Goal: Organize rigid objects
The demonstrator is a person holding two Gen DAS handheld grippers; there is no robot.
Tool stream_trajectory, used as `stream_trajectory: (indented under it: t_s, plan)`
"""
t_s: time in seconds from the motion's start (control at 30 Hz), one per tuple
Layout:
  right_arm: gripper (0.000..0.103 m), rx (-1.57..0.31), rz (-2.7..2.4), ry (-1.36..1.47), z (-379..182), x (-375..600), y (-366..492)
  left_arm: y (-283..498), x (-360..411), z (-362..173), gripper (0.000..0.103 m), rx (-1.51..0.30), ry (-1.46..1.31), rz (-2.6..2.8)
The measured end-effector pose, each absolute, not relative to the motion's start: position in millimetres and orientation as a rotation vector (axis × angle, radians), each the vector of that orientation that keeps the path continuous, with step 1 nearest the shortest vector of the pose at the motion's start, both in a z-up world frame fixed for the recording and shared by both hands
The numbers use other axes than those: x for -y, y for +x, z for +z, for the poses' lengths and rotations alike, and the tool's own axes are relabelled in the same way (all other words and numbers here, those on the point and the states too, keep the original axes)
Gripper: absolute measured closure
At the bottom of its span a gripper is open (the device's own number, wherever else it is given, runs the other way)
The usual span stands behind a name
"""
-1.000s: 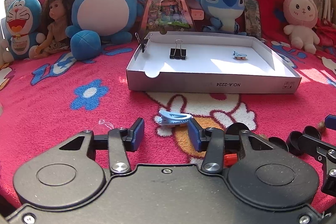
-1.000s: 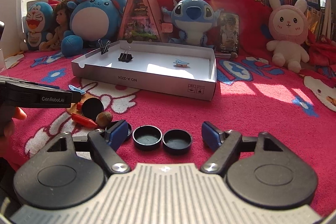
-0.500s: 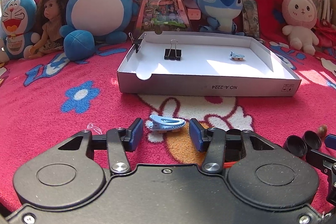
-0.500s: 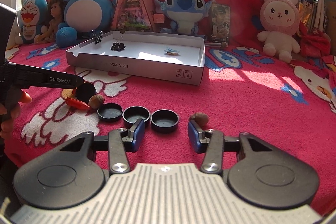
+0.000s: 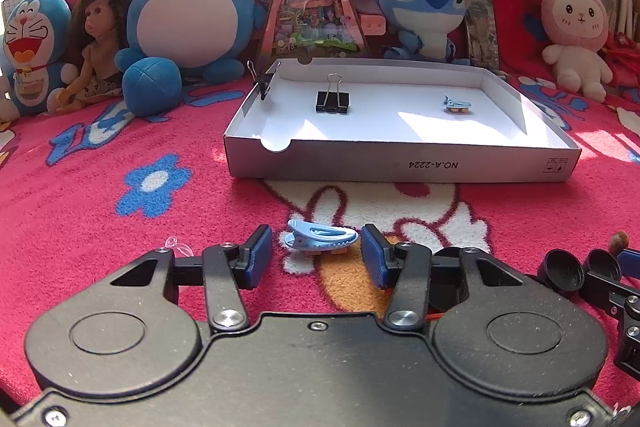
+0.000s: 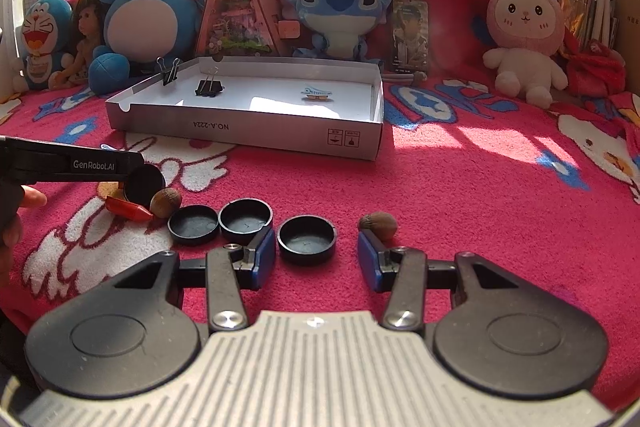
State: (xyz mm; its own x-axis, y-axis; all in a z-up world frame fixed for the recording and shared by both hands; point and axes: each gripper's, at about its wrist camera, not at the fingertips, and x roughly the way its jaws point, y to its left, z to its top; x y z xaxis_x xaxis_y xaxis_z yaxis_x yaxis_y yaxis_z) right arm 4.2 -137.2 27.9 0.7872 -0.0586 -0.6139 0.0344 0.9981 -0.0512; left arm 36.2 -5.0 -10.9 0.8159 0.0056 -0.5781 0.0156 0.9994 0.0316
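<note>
Pink patterned blanket (image 5: 100, 163) covers the whole work surface, and we note sunlight falling across it. Nearest to us, the left gripper (image 5: 316, 253) sits low over the blanket with its jaws partly apart; a blue hair clip (image 5: 321, 238) lies between the pads, touching neither. The right gripper (image 6: 316, 253) has its jaws opening, with a black cap (image 6: 307, 239) lying rim-up between them and a small gap on each side. Just outside its right pad we see a brown nut (image 6: 379, 224). To the left, two more black caps (image 6: 220, 223) lie side by side, then a second nut (image 6: 165, 202), a red crayon (image 6: 128, 207) and another cap partly hidden under the left gripper's arm. Farther back stands a shallow white box (image 5: 400, 169); inside we record a black binder clip (image 5: 331, 101) and a second blue hair clip (image 5: 457, 105), well apart, plus another binder clip (image 5: 262, 83) clamped on the left wall. Plush toys (image 5: 192, 15) line the back.
</note>
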Motion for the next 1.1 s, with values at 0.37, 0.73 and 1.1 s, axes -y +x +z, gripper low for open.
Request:
stream_trajectory:
  t_s: [0.37, 0.73, 1.1]
  plan:
    - [0.066, -0.68, -0.042, -0.026, 31, 135, 8, 32, 8, -3, 0.066, -0.598, 0.057, -0.023]
    - [0.066, -0.647, -0.036, 0.012, 48, 138, 16, 37, 3, 20, 0.066, -0.569, 0.025, -0.04]
    - [0.066, -0.597, -0.053, 0.041, 66, 144, 46, 60, -3, 41, 0.066, -0.549, -0.009, -0.048]
